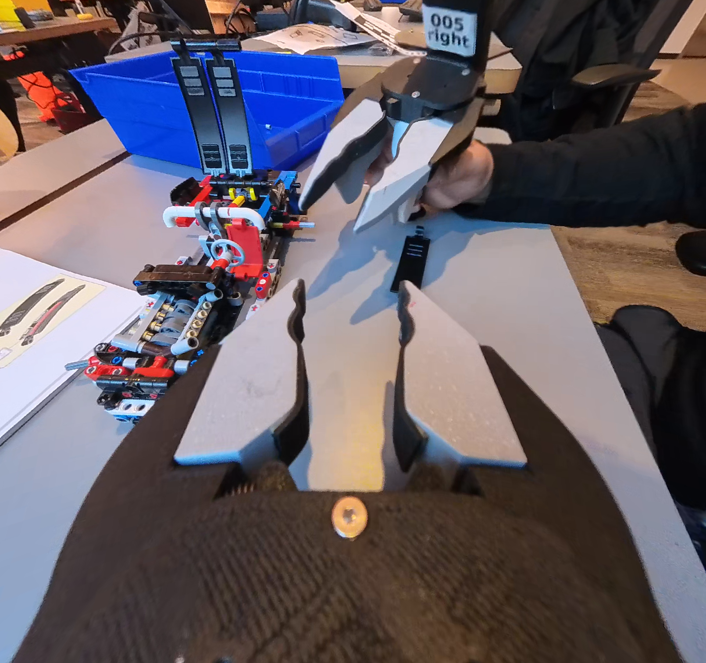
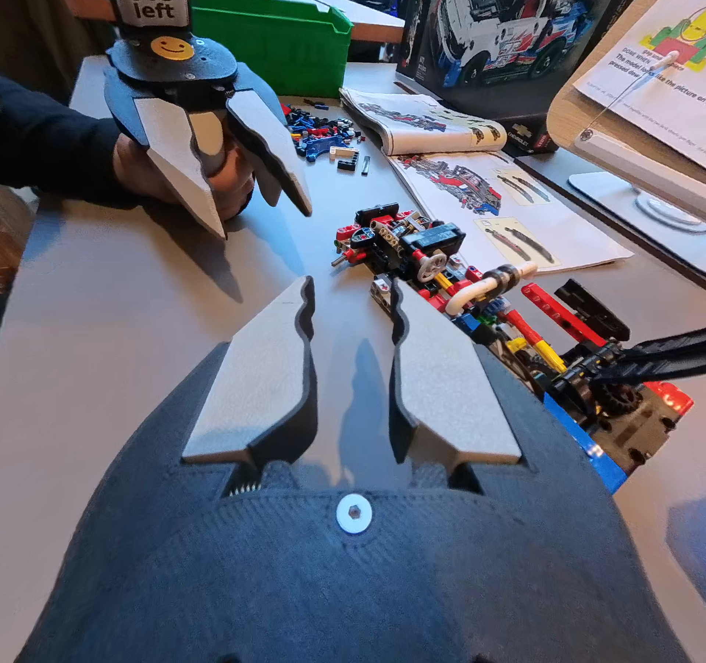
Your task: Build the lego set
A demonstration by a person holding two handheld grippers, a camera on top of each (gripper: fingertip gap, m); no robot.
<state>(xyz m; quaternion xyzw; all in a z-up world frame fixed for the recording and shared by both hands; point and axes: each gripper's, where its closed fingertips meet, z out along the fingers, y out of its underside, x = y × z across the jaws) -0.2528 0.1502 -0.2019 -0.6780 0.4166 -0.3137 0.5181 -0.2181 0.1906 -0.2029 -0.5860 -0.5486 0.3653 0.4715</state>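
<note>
Grey table [image 1: 496, 301], wood-plank floor [image 1: 619, 263], black chair [image 1: 611, 79]

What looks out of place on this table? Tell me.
One black flat piece lies alone on the grey table, apart from the car chassis and the loose-parts pile. Otherwise nothing looks spilled or broken.

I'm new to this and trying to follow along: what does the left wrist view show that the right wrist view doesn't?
Only the left wrist view shows the blue bin and a loose black piece on the table. Only the right wrist view shows the green bin, the set's box and a pile of loose parts. Both show the half-built car, the open instruction booklet, and both grippers open and empty.
</note>
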